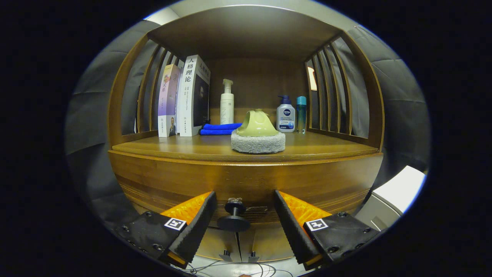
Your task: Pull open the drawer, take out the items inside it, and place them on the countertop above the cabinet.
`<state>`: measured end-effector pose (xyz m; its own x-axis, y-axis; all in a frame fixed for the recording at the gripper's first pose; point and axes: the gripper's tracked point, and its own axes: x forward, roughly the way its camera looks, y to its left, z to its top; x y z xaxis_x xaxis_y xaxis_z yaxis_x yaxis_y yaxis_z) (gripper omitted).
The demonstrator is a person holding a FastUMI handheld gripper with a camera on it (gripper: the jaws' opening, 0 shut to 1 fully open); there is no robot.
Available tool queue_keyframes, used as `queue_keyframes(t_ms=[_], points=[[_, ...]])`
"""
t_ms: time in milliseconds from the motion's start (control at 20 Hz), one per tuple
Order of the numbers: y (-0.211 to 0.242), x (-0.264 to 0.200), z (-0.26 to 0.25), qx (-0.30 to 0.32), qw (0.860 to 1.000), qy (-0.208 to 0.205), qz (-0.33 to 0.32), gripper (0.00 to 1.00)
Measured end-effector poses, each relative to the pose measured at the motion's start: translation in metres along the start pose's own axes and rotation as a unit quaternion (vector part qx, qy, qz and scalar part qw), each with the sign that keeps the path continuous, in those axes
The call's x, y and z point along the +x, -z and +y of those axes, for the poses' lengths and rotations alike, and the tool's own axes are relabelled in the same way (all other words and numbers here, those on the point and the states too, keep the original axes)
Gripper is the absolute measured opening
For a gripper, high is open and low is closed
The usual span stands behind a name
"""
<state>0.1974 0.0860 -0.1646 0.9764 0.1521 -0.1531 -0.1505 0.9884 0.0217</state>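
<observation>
The orange-and-black two-finger gripper (244, 207) is held spread wide, grasping nothing, with the small round black drawer knob (234, 217) seen in the gap between its fingers, untouched. The knob is fixed to the glossy brown wooden drawer front (246, 184), which appears closed beneath the wooden countertop (184, 148). A green-handled grey scrubbing pad (258, 134) is seen on the countertop.

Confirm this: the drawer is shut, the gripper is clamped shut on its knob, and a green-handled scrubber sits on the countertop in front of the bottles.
One thing is wrong: the gripper is open, not clamped. The gripper view shows the knob between its fingers with a gap on each side. The rest holds: the drawer is shut, and the scrubber sits on the countertop in front of the bottles.
</observation>
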Motion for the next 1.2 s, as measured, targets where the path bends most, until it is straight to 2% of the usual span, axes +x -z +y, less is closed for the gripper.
queue_keyframes(t_ms=[150, 250, 500, 850, 1200], points=[[-0.001, -0.007, -0.002, 0.002, 1.000, 0.000, 0.010, 0.97], [-0.013, -0.023, -0.016, -0.003, 1.000, 0.020, -0.003, 0.97], [-0.049, -0.076, -0.027, 0.007, 0.999, 0.039, -0.021, 0.97], [-0.110, -0.162, -0.028, -0.024, 0.997, 0.050, -0.062, 0.97], [-0.113, -0.217, -0.022, 0.004, 0.996, 0.055, -0.064, 0.97]])
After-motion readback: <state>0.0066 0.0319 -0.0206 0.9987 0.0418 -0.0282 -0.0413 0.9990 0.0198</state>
